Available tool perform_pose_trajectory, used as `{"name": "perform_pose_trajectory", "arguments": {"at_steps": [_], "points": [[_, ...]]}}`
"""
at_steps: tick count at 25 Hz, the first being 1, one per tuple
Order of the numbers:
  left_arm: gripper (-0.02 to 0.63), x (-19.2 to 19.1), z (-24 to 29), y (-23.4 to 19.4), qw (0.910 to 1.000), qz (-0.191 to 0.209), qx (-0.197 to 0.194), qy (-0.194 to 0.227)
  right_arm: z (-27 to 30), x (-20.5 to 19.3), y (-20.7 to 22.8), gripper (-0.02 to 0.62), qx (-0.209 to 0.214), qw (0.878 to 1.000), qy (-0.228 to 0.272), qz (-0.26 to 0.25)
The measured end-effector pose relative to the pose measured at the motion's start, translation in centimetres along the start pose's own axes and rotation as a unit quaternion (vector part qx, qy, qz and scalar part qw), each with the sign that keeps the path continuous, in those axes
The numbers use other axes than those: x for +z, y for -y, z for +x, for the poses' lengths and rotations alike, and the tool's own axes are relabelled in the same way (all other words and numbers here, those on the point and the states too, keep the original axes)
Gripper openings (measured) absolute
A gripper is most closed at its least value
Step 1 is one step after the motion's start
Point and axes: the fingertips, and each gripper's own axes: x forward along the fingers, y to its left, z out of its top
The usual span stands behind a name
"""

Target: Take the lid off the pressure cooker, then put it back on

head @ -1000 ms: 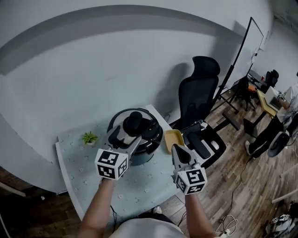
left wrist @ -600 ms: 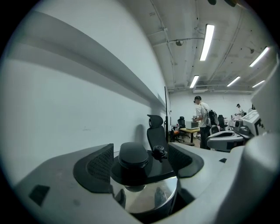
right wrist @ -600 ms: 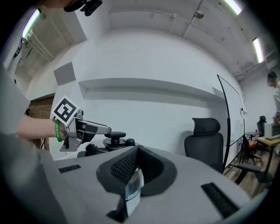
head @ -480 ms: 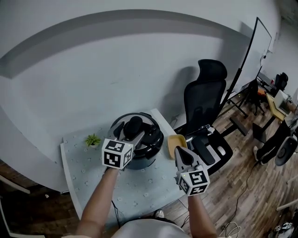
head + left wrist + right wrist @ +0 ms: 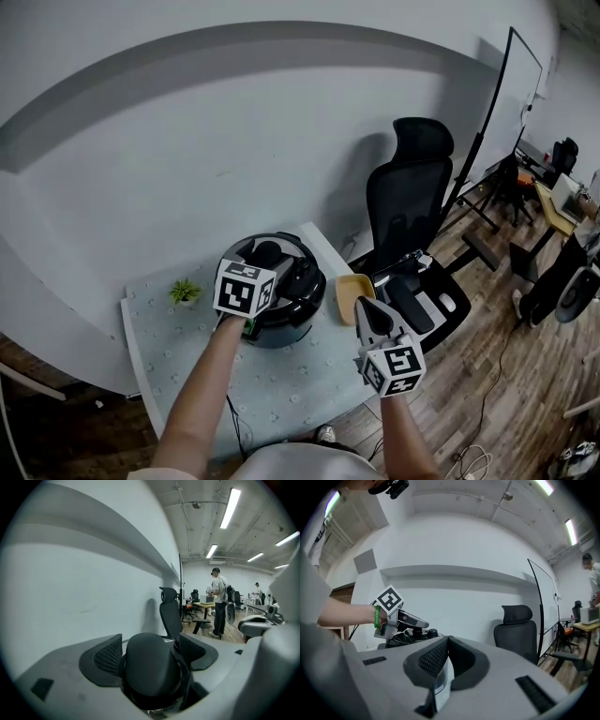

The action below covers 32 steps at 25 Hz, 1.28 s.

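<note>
1. Left gripper [image 5: 150, 651] sits further forward than half a second ago, jaws clamped on lid knob [image 5: 152, 674].
2. Lid [image 5: 302, 274] on pressure cooker [image 5: 281, 330], centre frame, on table [image 5: 178, 366].
3. Right gripper [image 5: 446, 644] lower right, jaws closed, empty.

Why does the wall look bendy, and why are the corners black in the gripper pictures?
Head view: the wide lens bends the straight grey wall ledge into an arc. Left gripper view: black corners ring the picture, and the round black lid knob looms huge up close. Right gripper view: same dark corners; the long ceiling strip light glares white.
</note>
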Motion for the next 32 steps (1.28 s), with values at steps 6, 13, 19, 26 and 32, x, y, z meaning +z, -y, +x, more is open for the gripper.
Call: {"name": "perform_pose_trajectory", "arguments": {"at_steps": [6,13,19,26,32], "points": [[0.346,-0.8,1.1,-0.4,0.9989,0.004,0.008,-0.046,-0.2,-0.2,0.6,0.0,-0.007,1.0,0.001,0.007],[0.322,-1.0,1.3,-0.5,0.9979,0.014,0.015,-0.061,-0.3,-0.4,1.1,0.0,-0.011,1.0,0.0,0.014],[0.307,-1.1,1.3,-0.7,0.9968,0.008,0.035,-0.072,-0.1,-0.8,0.8,0.0,-0.004,1.0,-0.005,0.016],[0.298,-0.9,1.1,-0.7,0.9968,0.004,0.042,-0.068,-0.1,-1.1,1.0,0.0,0.006,1.0,-0.006,0.021],[0.299,-1.0,1.2,-0.7,0.997,0.006,0.034,-0.069,0.1,-1.4,1.2,0.0,0.012,1.0,-0.008,0.021]]}}
